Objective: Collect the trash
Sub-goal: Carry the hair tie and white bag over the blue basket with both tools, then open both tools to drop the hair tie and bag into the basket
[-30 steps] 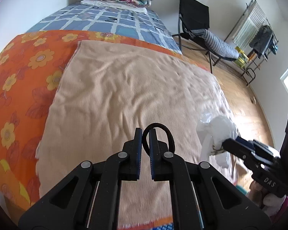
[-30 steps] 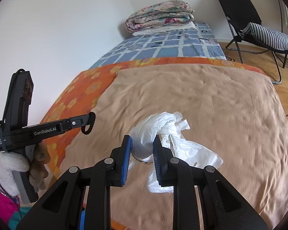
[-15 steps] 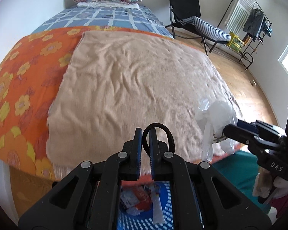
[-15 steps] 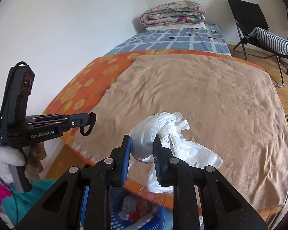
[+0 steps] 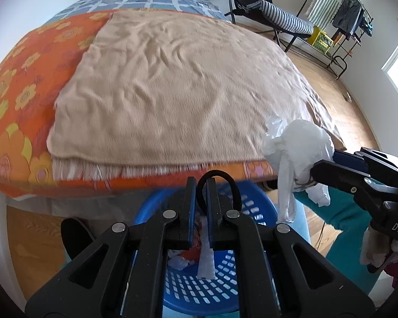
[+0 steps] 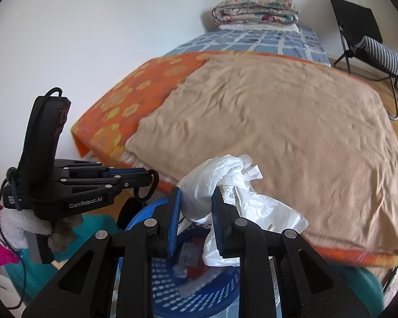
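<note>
Left wrist view: left gripper (image 5: 200, 193), jaws nearly closed on a thin black loop (image 5: 220, 185), apparently a hair tie, though the view is too close to be sure. The loop stands upright between the pads, most of it to the right of them, its plane facing the camera. Directly below and just beyond the fingertips: blue basket (image 5: 254, 206), perforated wall, set on the floor at the foot of the bed (image 5: 172, 84). Inside it, scraps of wrapper and paper (image 5: 205, 257).

Right wrist view: right gripper (image 6: 197, 212), jaws at a narrow gap, clamped on a crumpled white plastic bag (image 6: 220, 185). The bag bulges above the pads and trails a loose flap down and to the right; its long axis runs roughly from upper left to lower right, the free end hanging toward the basket (image 6: 191, 288). The basket lies straight under this gripper as well, its rim partly hidden by the fingers.

Relation governing the next move: both carried items are above the basket opening, the bag to the right of the loop, the two grippers side by side and apart. Neither is clearly nearer; the left appears more centred over the opening. Judged step: release over the basket, the hanging flap needing to clear the near rim.

Bed: tan blanket (image 5: 188, 79) over an orange flowered cover (image 5: 18, 100), no trash visible on it.
</note>
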`<state>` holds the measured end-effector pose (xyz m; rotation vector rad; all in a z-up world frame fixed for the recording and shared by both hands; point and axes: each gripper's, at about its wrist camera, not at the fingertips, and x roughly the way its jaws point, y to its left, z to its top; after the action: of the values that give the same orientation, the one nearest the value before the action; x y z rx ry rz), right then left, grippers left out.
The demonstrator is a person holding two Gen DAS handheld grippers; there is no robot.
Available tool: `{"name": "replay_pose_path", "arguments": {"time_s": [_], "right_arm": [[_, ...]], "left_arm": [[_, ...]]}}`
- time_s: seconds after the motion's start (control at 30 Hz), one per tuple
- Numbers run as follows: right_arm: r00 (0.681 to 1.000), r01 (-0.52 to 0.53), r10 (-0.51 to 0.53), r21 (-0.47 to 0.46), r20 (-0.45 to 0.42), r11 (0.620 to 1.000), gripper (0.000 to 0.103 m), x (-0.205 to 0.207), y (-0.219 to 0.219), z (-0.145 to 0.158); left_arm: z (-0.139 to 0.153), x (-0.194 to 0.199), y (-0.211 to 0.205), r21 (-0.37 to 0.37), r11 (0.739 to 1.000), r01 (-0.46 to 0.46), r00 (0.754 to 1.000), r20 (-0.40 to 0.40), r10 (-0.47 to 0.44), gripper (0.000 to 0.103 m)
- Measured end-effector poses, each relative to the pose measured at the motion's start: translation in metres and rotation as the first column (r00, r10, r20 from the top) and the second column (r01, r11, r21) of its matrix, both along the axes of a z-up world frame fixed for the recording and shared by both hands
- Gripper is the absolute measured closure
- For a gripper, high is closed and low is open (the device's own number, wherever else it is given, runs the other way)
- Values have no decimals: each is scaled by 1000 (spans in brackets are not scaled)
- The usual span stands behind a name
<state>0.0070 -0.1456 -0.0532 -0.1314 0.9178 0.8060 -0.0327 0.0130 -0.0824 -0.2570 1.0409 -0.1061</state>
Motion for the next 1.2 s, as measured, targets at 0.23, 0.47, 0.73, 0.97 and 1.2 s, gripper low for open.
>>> {"name": "replay_pose_path", "arguments": {"time_s": [0.23, 0.47, 0.73, 0.97, 1.2], "right_arm": [[999, -21, 19, -38, -49, 999, 83, -20, -1, -26], [995, -32, 26, -64, -97, 997, 82, -33, 0, -47], [991, -55, 43, -88, -124, 995, 82, -44, 4, -62], [987, -62, 45, -107, -154, 992, 82, -46, 6, -73], [983, -63, 40, -121, -179, 991, 81, -45, 8, -82]], "left_arm": [[-25, -18, -12, 6, 1000, 19, 999, -51, -19, 98], [-47, -31, -16, 2, 1000, 19, 996, -93, -19, 98], [-64, -37, -21, 13, 999, 29, 991, -128, -27, 98], [-80, -41, -22, 15, 999, 30, 985, -171, -27, 98], [-86, -39, -19, 22, 1000, 23, 981, -195, -18, 98]]}}
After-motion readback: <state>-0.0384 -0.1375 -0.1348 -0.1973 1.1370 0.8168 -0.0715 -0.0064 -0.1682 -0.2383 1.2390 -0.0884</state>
